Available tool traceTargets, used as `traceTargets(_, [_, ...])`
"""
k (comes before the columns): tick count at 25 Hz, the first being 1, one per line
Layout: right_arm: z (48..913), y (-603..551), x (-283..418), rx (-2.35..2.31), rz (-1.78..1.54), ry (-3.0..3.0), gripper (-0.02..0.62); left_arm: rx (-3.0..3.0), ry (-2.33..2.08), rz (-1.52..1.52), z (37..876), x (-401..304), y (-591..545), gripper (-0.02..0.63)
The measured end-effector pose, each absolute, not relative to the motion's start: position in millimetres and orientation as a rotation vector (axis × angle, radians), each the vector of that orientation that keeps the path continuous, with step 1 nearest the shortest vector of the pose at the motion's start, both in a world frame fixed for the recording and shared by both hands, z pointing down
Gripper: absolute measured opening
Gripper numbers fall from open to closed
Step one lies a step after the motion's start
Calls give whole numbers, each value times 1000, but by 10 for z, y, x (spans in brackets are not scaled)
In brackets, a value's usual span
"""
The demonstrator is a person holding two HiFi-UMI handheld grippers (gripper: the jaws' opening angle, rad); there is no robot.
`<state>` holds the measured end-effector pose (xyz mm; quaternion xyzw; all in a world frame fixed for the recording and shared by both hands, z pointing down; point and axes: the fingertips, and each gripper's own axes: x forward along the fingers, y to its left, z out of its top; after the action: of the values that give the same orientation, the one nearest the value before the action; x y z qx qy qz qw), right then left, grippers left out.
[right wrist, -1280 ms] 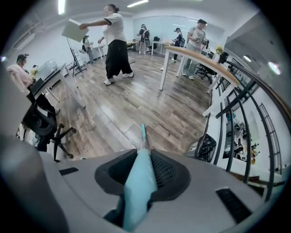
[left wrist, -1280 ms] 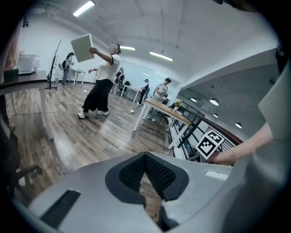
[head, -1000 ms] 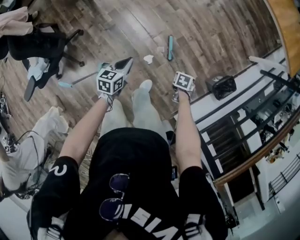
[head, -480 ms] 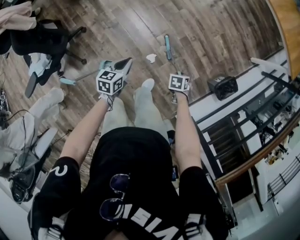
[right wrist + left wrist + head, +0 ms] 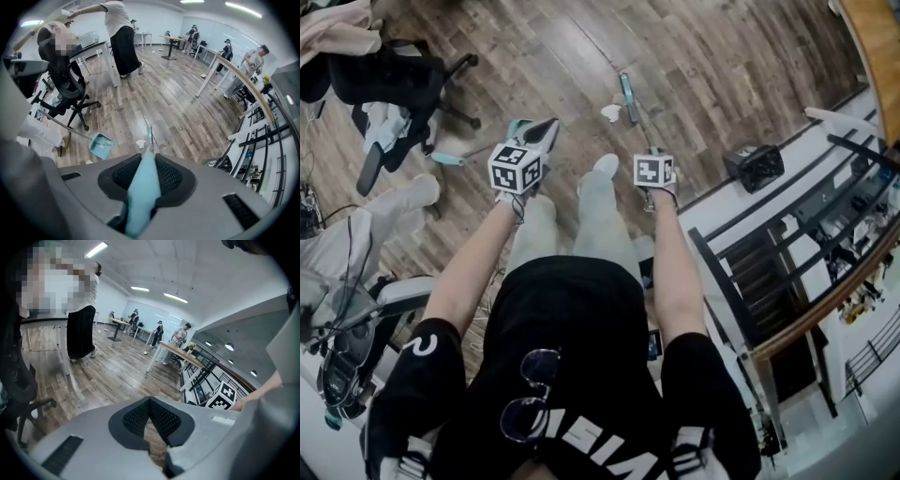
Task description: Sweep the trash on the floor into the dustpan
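A teal broom [image 5: 627,97] leans over the wooden floor, its head just right of a crumpled white paper scrap [image 5: 609,113]. My right gripper [image 5: 651,152] is shut on the broom's handle, which runs up between the jaws as a teal bar [image 5: 140,187]. Past them I see the broom head [image 5: 149,133], the scrap [image 5: 140,143] and a teal dustpan [image 5: 101,145] lying flat on the floor, left of the scrap. My left gripper [image 5: 541,131] hovers above the dustpan [image 5: 521,126], jaws together with nothing between them [image 5: 152,446].
A black office chair [image 5: 386,82] stands at the back left, near the dustpan's long handle [image 5: 455,156]. A black box [image 5: 756,167] and dark railings [image 5: 787,244] line the right side. My own legs [image 5: 595,202] are between the grippers. Another person's legs [image 5: 366,234] are at left.
My right gripper has shifted left and the broom head has come closer to the paper scrap. The left gripper has barely moved.
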<state>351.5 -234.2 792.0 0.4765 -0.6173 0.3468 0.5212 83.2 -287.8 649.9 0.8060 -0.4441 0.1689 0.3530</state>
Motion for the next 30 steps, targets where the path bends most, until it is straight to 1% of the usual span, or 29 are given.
traceTargets(12, [7861,-1714,2970,1094,790,-1477,83,2061,-1177,440,6482,62,-2291,-3])
traceTargets(17, [7919,-1387,2689,1091,833,-1488,83,2059,-1185,447,6507,-248,-2052,-3])
traceTargets(30, [7958,-676,2171,1128,831,-1428,83,2072,-1167,458,6561,-872,-1498,-3])
